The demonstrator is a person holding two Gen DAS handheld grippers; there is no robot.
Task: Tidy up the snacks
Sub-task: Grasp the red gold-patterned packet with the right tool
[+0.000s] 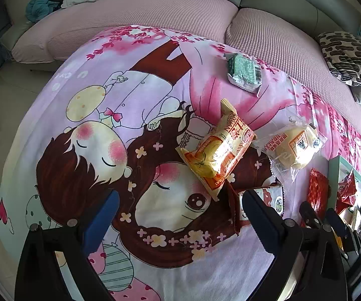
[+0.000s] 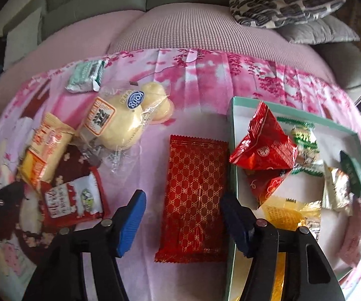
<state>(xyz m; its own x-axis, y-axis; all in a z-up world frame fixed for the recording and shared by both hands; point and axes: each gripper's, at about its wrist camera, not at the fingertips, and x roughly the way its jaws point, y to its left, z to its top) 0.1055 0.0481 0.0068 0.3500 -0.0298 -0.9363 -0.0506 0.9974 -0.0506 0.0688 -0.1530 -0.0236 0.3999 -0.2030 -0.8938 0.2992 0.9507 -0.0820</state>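
Right gripper spread wide over flat crinkly red foil packet, left gripper released, glossy snacks nearby.

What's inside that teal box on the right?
The teal box holds a red pouch, green-and-white packets, a yellow packet and more. Anything beneath them is hidden.

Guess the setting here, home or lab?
Most likely a home living room: a grey sofa with a pink seat cover and throw pillows, and a cartoon-print cloth spread for the snacks.
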